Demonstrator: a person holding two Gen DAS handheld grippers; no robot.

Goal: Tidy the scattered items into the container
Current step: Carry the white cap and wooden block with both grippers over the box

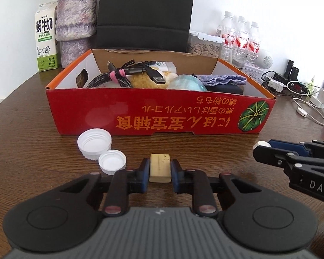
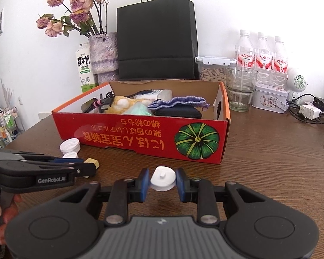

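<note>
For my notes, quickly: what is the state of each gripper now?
Left gripper: closed on the beige block.
Right gripper: closed on the white cap.

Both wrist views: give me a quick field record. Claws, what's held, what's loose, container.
left claw: shut on beige block, block at table level
right claw: shut on white round piece
loose on table: large white cap, small white cap, side by side, open side up, in front of the box
container: red cardboard box, open top
in box: cables, purple knit pouch, dark case, other items
table: dark wood
</note>
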